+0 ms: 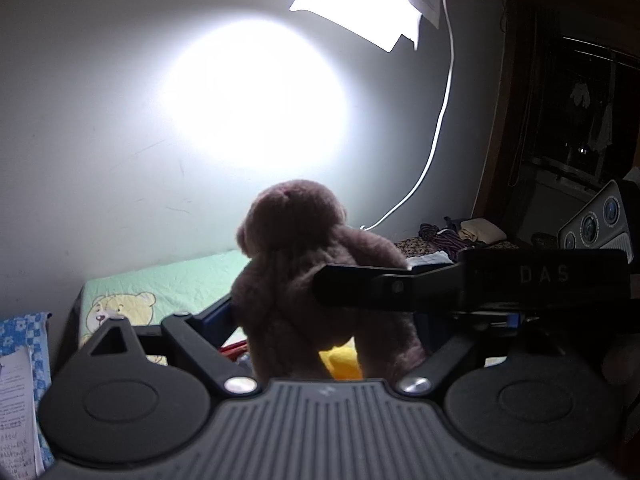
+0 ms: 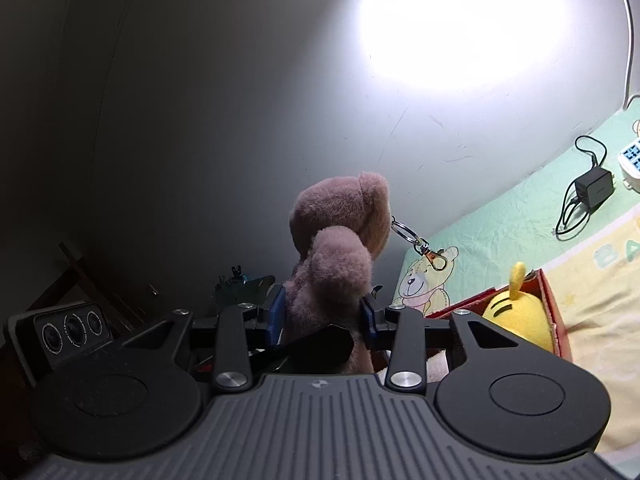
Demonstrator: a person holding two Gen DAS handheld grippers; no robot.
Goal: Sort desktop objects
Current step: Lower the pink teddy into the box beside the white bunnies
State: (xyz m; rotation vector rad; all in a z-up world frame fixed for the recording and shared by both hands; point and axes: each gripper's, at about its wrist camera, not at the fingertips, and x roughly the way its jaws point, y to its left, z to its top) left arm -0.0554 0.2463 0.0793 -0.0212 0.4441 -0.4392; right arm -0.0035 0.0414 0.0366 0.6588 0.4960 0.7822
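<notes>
Brown teddy bear (image 2: 336, 248) held upright in the air, above the near left corner of a green sheet (image 2: 500, 224) printed with a cartoon bear, a white wall (image 2: 240, 120) behind with a bright patch of light on it.

Right gripper (image 2: 324, 312) clamped on the teddy bear's lower body, blue pads (image 2: 278, 314) pressed into the plush on both sides. Head and one round limb sticking up above the fingers. Key ring (image 2: 404, 232) hanging off the head to the right, metal clasp (image 2: 436, 258) dangling at its end.

Left gripper (image 1: 320, 320) up against the same toy from the other side, its near pad touching the plush. Far finger hidden behind the black bar of the right gripper crossing in from the right, so no telling whether clamped or merely resting; possibly gripping.

Further right on the sheet, a red box (image 2: 552, 304), open on top, with a yellow soft toy (image 2: 516, 312) lying inside. Far right, well apart from the box, a black charger (image 2: 592, 190) with its looped cable. In the left wrist view, a white cord (image 1: 440, 120) running down the wall to the far edge of the sheet.
</notes>
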